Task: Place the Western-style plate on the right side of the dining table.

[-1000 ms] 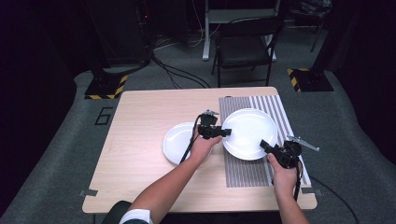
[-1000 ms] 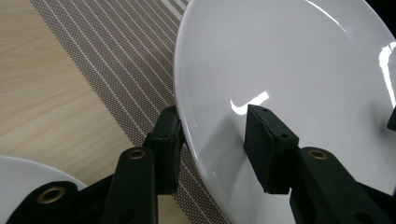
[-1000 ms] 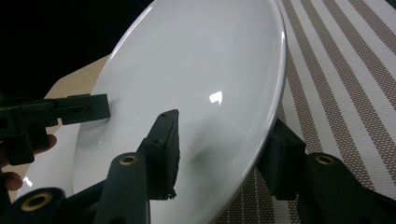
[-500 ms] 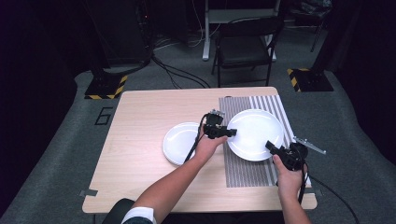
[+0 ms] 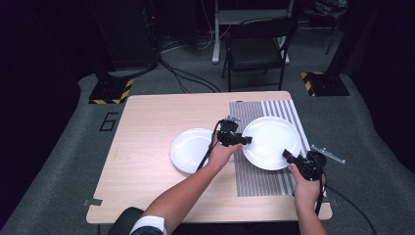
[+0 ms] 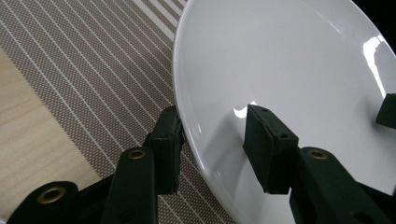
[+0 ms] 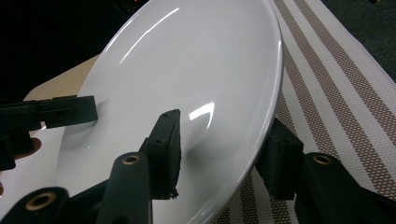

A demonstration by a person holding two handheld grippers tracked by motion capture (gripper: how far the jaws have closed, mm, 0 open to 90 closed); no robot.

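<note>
Right now your left tool point(image 5: 244, 140) is clamped on the near-left rim of the large white plate point(image 5: 272, 142), one jaw under the rim and the other pressed on the plate's upper face, as the left gripper view shows point(image 6: 212, 140). Your right tool point(image 5: 288, 156) grips the same plate point(image 7: 187, 93) at the rim on the opposite side, one jaw on top and one beneath; its jaws have just been closing a little further, with the rim between them. The plate sits between your two tools, over the striped placemat point(image 5: 259, 181) on the bench point(image 5: 147, 117), and its dish is bare. Whether it rests on the mat or is lifted off it, you cannot tell. Just beyond your left tool, on the side away from the large plate, a smaller white plate point(image 5: 188, 149) lies on the bare wood, also with nothing in it.
</note>
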